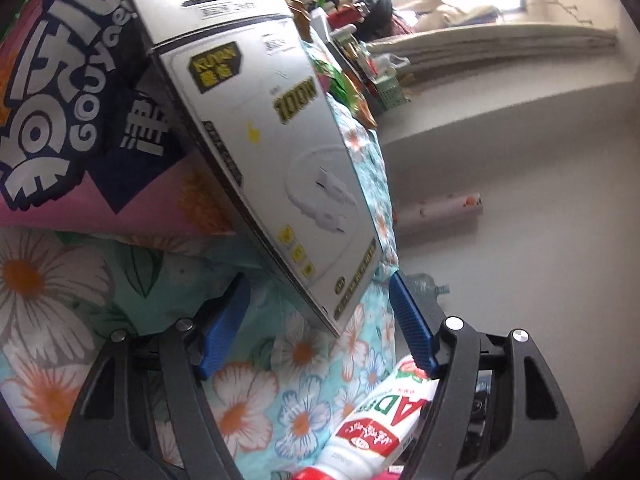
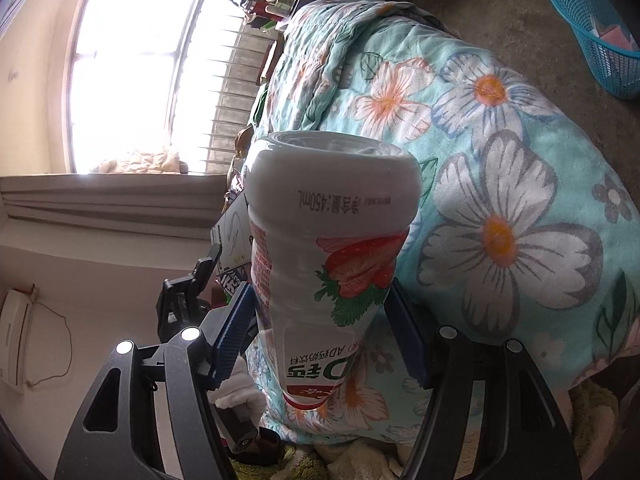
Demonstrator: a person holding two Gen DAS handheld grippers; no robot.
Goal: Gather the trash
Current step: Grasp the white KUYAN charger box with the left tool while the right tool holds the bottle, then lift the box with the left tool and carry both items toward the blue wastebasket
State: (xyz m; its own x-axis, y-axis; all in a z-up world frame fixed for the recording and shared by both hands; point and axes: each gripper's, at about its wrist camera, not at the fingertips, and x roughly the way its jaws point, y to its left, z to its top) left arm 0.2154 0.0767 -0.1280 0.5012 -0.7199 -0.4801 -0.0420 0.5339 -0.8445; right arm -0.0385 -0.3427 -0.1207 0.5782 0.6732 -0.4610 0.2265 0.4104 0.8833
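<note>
My right gripper point(image 2: 320, 312) is shut on a white strawberry milk bottle point(image 2: 328, 240), held with its base pointing away from me; the bottle also shows at the bottom of the left wrist view point(image 1: 384, 420). My left gripper point(image 1: 316, 316) is open, its blue pads on either side of the lower corner of a white charger box point(image 1: 272, 152) that leans tilted on the bed. The pads do not touch the box. A pink and blue snack bag point(image 1: 68, 100) lies behind the box on the left.
A floral turquoise quilt point(image 2: 500, 160) covers the bed under both grippers. A blue plastic basket point(image 2: 592, 28) with scraps stands on the floor at top right. A cluttered desk point(image 1: 360, 32) and a window lie beyond the bed. A plastic bottle point(image 1: 428, 284) lies on the floor.
</note>
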